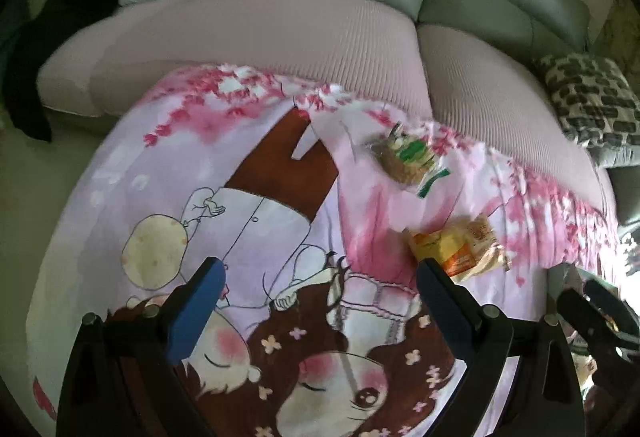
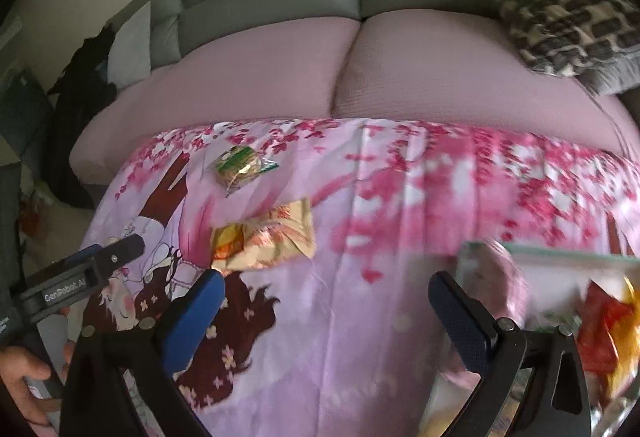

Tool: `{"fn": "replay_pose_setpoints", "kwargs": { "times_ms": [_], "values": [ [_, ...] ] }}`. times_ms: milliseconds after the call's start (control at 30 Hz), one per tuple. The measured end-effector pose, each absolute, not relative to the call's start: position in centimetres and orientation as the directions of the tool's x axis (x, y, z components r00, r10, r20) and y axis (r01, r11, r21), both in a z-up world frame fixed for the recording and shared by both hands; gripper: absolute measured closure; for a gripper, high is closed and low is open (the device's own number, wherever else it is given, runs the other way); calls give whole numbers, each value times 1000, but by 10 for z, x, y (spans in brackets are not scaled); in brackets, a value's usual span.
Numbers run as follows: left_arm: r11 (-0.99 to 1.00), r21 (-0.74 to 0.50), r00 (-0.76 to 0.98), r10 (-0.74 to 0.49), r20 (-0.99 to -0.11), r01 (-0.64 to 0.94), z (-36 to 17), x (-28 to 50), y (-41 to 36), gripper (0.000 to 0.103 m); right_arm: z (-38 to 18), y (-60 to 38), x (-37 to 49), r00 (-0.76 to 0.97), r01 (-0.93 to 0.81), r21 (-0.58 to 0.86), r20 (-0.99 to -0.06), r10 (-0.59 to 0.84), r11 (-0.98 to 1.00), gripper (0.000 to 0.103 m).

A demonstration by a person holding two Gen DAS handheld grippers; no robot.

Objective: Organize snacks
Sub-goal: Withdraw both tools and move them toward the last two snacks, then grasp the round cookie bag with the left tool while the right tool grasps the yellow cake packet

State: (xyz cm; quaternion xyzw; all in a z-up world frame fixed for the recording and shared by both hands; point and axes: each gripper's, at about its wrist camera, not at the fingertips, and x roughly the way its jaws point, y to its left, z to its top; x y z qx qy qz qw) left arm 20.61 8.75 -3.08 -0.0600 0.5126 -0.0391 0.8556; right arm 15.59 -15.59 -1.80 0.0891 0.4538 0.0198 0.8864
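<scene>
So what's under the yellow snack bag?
The yellow snack bag lies flat on the pink cartoon blanket, partly over the drawn girl's brown hair. The blanket carries on underneath, but whatever is under the blanket is covered, so it can't be seen.

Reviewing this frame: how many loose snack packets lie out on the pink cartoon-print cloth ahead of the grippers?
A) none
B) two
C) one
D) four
B: two lie apart on the pink cartoon-print cloth: a clear packet with green print farther off, and a yellow-and-orange crinkled packet nearer. The left gripper and right gripper are both open and empty.
</scene>
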Motion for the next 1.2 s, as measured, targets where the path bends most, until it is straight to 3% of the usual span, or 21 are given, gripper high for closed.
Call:
{"fn": "replay_pose_setpoints", "kwargs": {
  "times_ms": [300,400,833,1200],
  "values": [
    [986,-166,436,-157,-886,18,-50,234,105,9,-48,-118,192,552,-81,118,-822,143,990,0],
    [983,-179,418,-178,-891,35,-56,239,104,20,-58,-105,201,537,-112,98,-831,143,989,0],
    [982,-176,371,-187,-910,66,-74,257,96,21,-87,-87,216,496,-164,45,-860,122,985,0],
    [975,-210,377,-224,-899,77,-74,270,82,21,-88,-89,217,514,-185,27,-849,121,982,14]
  ]
}}
